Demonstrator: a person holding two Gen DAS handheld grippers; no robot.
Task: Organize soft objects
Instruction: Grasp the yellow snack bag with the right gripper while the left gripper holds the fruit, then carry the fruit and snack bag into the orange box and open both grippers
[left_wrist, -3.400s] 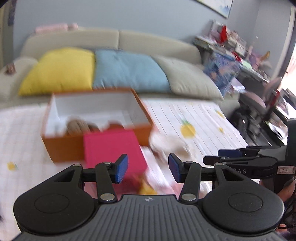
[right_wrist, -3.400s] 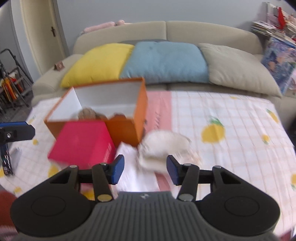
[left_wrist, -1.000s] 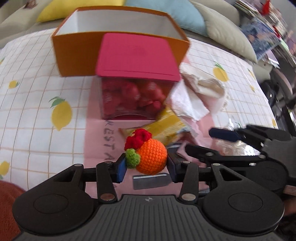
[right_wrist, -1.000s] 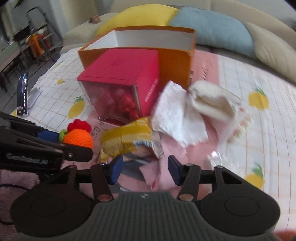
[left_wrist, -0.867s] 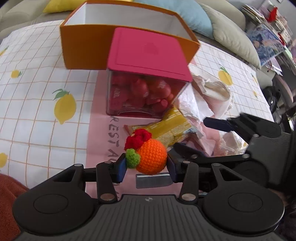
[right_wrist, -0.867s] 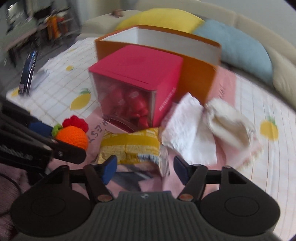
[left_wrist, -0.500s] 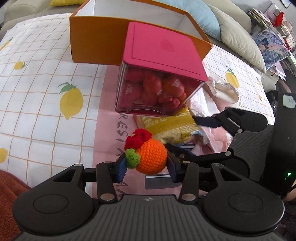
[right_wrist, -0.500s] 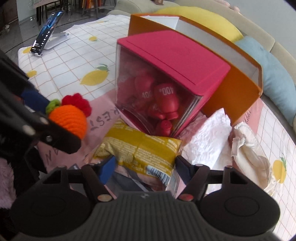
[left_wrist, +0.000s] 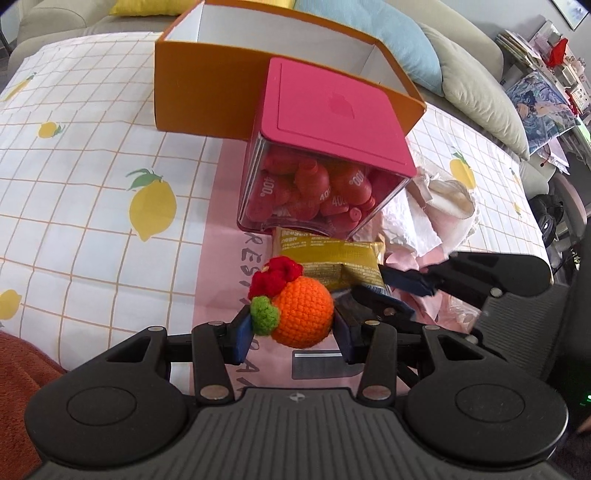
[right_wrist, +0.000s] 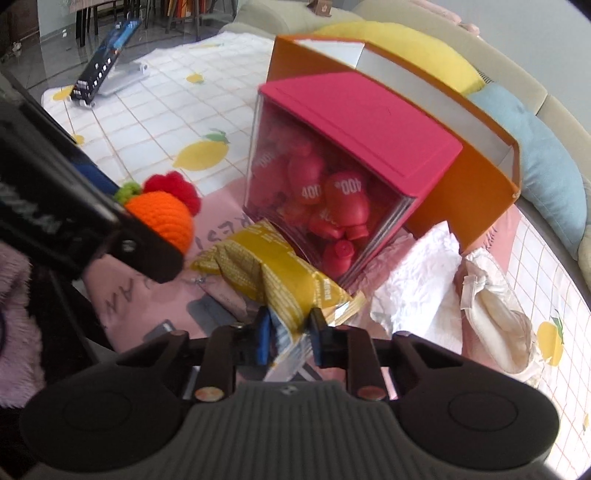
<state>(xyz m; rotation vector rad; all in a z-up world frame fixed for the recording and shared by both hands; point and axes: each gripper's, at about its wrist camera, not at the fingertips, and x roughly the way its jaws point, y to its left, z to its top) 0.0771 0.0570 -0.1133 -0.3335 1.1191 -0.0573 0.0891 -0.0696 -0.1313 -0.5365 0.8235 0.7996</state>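
Note:
My left gripper (left_wrist: 291, 326) is shut on a crocheted orange toy (left_wrist: 301, 314) with a red and green top, held above the pink cloth; it also shows in the right wrist view (right_wrist: 162, 214). My right gripper (right_wrist: 290, 332) is shut on the near end of a yellow snack packet (right_wrist: 280, 275), which lies in front of the pink-lidded clear box (right_wrist: 354, 147). The packet also shows in the left wrist view (left_wrist: 332, 264), with the right gripper's fingers (left_wrist: 402, 282) on it. An open orange box (left_wrist: 207, 81) stands behind.
The clear box (left_wrist: 325, 155) holds several small red bottles. A white crumpled paper (right_wrist: 413, 280) and a cream cloth bag (right_wrist: 495, 310) lie to the right. A phone on a stand (right_wrist: 107, 70) is at far left. Sofa cushions (left_wrist: 369, 33) are behind the lemon-print tablecloth (left_wrist: 92, 184).
My right gripper has closed on the yellow packet's near end; half a second ago it was open around it. My left gripper still holds the orange toy.

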